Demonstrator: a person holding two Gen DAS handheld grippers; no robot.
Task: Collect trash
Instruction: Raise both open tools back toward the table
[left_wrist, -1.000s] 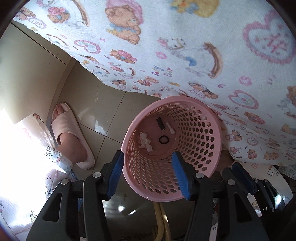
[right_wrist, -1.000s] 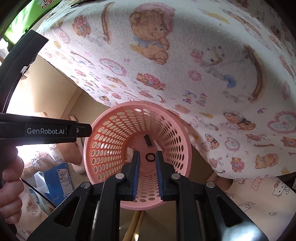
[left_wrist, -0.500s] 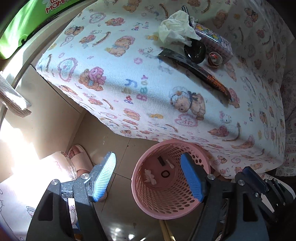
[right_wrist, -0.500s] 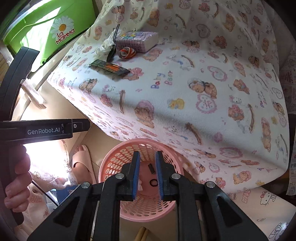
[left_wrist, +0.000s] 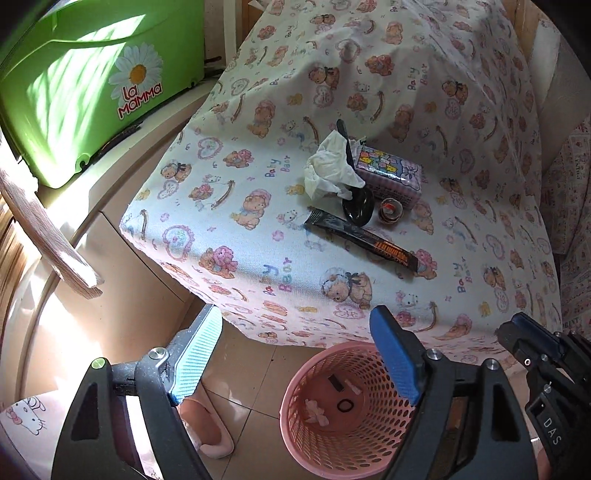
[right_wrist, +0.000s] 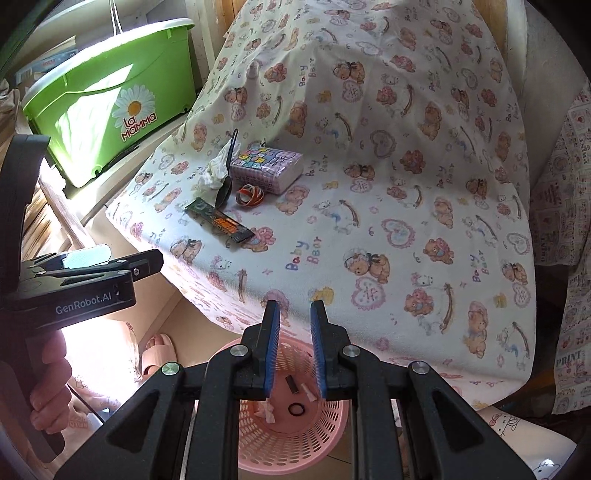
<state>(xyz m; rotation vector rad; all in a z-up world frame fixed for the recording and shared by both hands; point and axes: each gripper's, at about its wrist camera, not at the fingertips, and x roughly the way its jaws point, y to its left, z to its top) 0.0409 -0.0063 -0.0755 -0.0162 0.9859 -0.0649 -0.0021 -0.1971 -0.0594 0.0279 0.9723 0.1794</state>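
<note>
A pink perforated basket (left_wrist: 332, 443) stands on the floor below the table edge; it also shows in the right wrist view (right_wrist: 258, 443). It holds a few small scraps and a black ring. On the bear-print tablecloth lie a crumpled white tissue (left_wrist: 328, 170), a black spoon (left_wrist: 356, 208), a dark snack wrapper (left_wrist: 360, 240), a small round item (left_wrist: 389, 210) and a tissue pack (left_wrist: 388, 173). In the right wrist view the wrapper (right_wrist: 219, 221) and rubber bands (right_wrist: 250, 195) lie beside the pack (right_wrist: 267, 166). My left gripper (left_wrist: 295, 358) is open and empty above the basket. My right gripper (right_wrist: 294, 350) is slightly open and empty above the basket.
A green "La Mamma" tub (left_wrist: 74, 85) stands at the back left. A foot in a pink slipper (left_wrist: 207, 424) is on the tiled floor beside the basket. The tablecloth (right_wrist: 406, 221) hangs over the table's front edge.
Both grippers have risen from just over the basket to above table height, bringing the tabletop items into view. The left jaws have spread wider; the right jaws have parted a little.
</note>
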